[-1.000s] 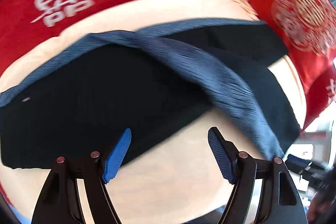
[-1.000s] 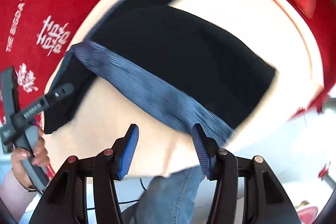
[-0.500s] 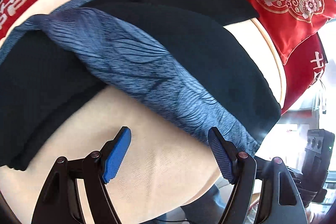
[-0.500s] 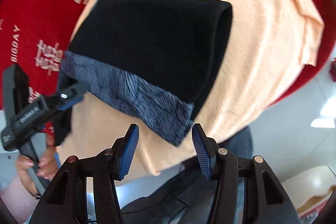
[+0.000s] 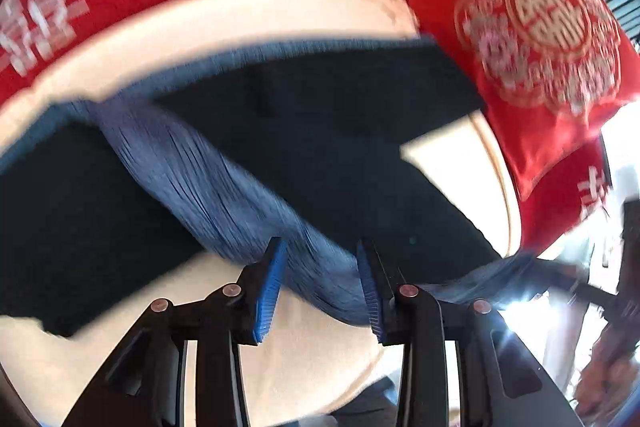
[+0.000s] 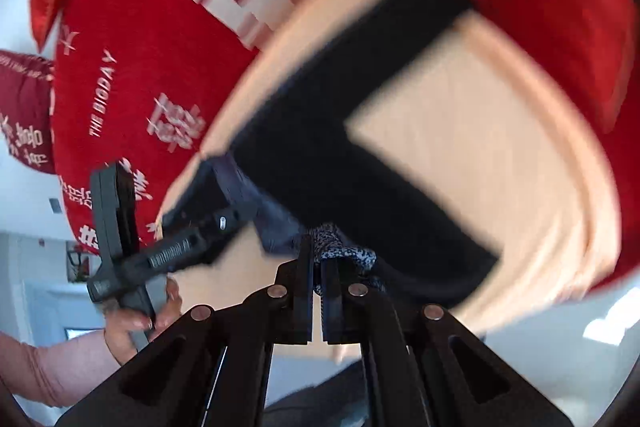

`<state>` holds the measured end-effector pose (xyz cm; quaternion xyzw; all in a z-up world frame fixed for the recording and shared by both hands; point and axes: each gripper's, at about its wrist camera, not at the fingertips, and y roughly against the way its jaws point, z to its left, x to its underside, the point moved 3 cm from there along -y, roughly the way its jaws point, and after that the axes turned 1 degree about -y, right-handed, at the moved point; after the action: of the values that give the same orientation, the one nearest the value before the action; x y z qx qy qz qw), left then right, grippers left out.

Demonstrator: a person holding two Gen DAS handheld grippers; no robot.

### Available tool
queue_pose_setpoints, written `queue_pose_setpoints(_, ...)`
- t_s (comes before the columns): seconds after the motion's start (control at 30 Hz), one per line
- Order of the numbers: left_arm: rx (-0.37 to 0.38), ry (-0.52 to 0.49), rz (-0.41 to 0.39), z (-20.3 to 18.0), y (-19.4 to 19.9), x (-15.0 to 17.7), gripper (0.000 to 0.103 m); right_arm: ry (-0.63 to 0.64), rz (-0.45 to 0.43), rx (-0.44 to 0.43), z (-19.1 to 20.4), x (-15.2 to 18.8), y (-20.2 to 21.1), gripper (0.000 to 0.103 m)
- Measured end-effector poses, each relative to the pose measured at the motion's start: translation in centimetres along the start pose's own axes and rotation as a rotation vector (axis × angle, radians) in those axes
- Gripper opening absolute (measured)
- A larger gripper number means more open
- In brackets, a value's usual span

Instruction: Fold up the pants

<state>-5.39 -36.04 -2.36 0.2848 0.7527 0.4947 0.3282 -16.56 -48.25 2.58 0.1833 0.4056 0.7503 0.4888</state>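
Observation:
The dark navy pants (image 5: 340, 131) with a blue ribbed waistband (image 5: 224, 187) lie on a cream cloth (image 5: 328, 351). My left gripper (image 5: 322, 251) is partly closed, its blue pads on either side of the waistband, which runs between them. In the right wrist view the pants (image 6: 332, 147) form a dark angled shape. My right gripper (image 6: 318, 259) is shut on the waistband's patterned corner (image 6: 340, 247). The left gripper (image 6: 176, 247) shows there at the waistband's other end, held by a hand.
Red cushions with white and gold characters (image 5: 552, 39) (image 6: 132, 67) ring the cream cloth (image 6: 480, 147) on the far and right sides. The cloth's near edge drops off just below both grippers. The person's jeans show below the edge.
My right gripper moved forward and closed on the waistband corner. My left gripper narrowed and moved onto the waistband. Both views are blurred by motion.

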Motion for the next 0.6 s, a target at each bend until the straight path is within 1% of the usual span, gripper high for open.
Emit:
queue_pose_setpoints(0.03, -0.016, 0.001, -0.024, 0.1, 0.8, -0.8, 0.042, 0.022, -0.016, -0.007, 0.4, -1.8, 0.5, 0.003)
queue_pose_setpoints(0.07, -0.036, 0.004, -0.044, 0.6, 1.7, -1.5, 0.058, 0.046, -0.038, -0.018, 1.1, -4.3, 1.1, 0.003)
queue_pose_setpoints(0.1, -0.066, 0.009, -0.070, 1.1, 2.5, -2.1, 0.066, 0.065, -0.052, -0.024, 1.4, -6.0, 1.4, 0.003)
queue_pose_setpoints(0.13, -0.101, 0.016, -0.104, 1.5, 3.2, -2.8, 0.072, 0.089, -0.065, -0.023, 1.9, -8.0, 1.4, 0.003)
queue_pose_setpoints(0.2, -0.150, 0.021, -0.137, 2.2, 3.9, -3.9, 0.072, 0.145, -0.088, 0.009, 2.8, -11.9, 1.7, 0.003)
queue_pose_setpoints(0.3, -0.206, 0.059, -0.130, 4.0, 3.2, -4.8, 0.072, 0.193, -0.101, 0.050, 2.7, -17.3, 1.0, 0.004)
queue_pose_setpoints(0.37, -0.245, 0.093, -0.106, 5.2, 1.9, -5.2, 0.072, 0.227, -0.082, 0.107, 2.2, -20.2, -0.7, 0.006)
queue_pose_setpoints(0.4, -0.264, 0.107, -0.101, 6.0, 1.3, -5.4, 0.072, 0.242, -0.072, 0.134, 2.0, -21.1, -1.2, 0.007)
queue_pose_setpoints(0.47, -0.318, 0.120, -0.083, 7.3, -0.5, -5.6, 0.072, 0.272, -0.051, 0.213, 0.9, -22.7, -3.1, 0.007)
queue_pose_setpoints(0.5, -0.344, 0.125, -0.068, 8.0, -1.5, -5.6, 0.072, 0.284, -0.038, 0.260, 0.4, -23.4, -4.2, 0.013)
queue_pose_setpoints(0.53, -0.364, 0.133, -0.049, 8.8, -2.8, -5.6, 0.072, 0.294, -0.025, 0.305, -0.1, -23.8, -5.2, 0.021)
queue_pose_setpoints(0.57, -0.379, 0.142, -0.030, 9.3, -3.7, -5.6, 0.072, 0.300, -0.018, 0.339, -0.6, -24.0, -5.8, 0.046)
queue_pose_setpoints(0.6, -0.388, 0.155, -0.006, 9.9, -4.7, -5.5, 0.072, 0.314, -0.022, 0.369, -0.7, -24.3, -6.2, 0.067)
